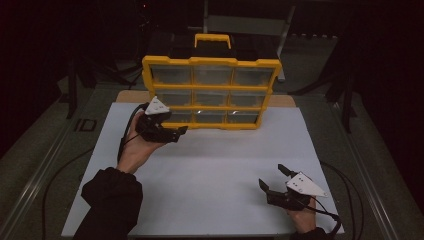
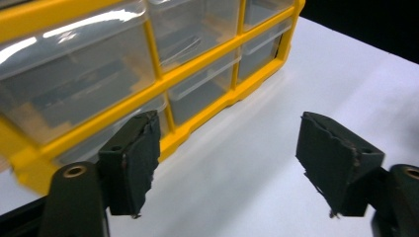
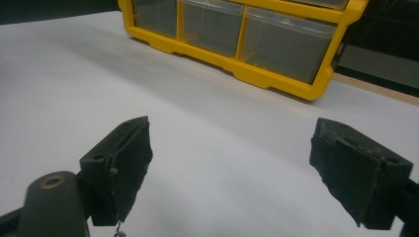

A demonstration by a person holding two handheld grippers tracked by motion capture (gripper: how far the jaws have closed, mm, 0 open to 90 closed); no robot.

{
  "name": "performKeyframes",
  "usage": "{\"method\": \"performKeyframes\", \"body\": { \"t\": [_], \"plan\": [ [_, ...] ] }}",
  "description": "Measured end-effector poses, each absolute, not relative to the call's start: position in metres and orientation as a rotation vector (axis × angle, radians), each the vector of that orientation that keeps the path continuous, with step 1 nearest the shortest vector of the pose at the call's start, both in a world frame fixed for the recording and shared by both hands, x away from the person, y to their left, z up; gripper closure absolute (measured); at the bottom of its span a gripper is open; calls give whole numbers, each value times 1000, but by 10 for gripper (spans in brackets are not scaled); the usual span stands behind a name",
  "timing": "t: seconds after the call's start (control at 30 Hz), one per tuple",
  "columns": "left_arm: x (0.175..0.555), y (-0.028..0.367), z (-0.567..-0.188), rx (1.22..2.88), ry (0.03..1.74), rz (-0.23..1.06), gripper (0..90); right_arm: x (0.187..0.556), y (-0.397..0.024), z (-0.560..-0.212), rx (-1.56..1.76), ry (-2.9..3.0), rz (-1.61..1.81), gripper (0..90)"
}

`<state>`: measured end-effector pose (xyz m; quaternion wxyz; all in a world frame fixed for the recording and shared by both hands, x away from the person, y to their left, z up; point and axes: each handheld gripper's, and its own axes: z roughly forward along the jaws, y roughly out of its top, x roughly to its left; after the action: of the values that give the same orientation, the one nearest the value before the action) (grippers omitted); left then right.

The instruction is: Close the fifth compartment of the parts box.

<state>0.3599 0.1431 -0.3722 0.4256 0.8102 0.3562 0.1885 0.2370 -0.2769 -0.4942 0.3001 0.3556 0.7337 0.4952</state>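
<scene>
A: Start with the left gripper [image 1: 175, 134]. How do its jaws stand?

B: Spread apart, with nothing between them. In the left gripper view the two black pads [image 2: 131, 160] frame bare white sheet, and the yellow organizer [image 2: 163, 84] sits just beyond the left pad, close but not touching, as far as I can tell.

A: And from above?

B: The left hand [image 1: 135, 150] holds that gripper over the far left part of the white sheet [image 1: 210, 170], its jaws pointing right, just beside the organizer's lower left corner. A black cable trails from it toward the near side.

A: The right gripper [image 1: 272, 177]?

B: Jaws wide apart as well, and empty. It sits near the right edge of the sheet on the near side, well apart from the organizer, with its grey three-cornered plate on top. In the right gripper view the pads [image 3: 121, 168] look across open white sheet toward the organizer's bottom row of bins.

A: Where exactly is the organizer?

B: It stands upright at the far middle of the sheet, its yellow frame holding three rows of three clear drawers [image 1: 210, 96], with a yellow handle [image 1: 213, 39] on top. The drawers all look pushed in.
</scene>
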Motion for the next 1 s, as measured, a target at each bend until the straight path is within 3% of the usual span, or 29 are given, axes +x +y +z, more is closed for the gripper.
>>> {"method": "performKeyframes", "body": {
  "t": [0.5, 0.8, 1.0],
  "plan": [
    [315, 198, -402, 1942, 956, 488, 167, 236, -275, -494, 945, 1950, 1317, 158],
    [285, 216, -430, 1896, 968, 463, 147, 236, -274, -494, 941, 1953, 1318, 158],
    [270, 220, -453, 1900, 958, 454, 81, 236, -274, -494, 946, 1952, 1322, 158]
  ]
}}
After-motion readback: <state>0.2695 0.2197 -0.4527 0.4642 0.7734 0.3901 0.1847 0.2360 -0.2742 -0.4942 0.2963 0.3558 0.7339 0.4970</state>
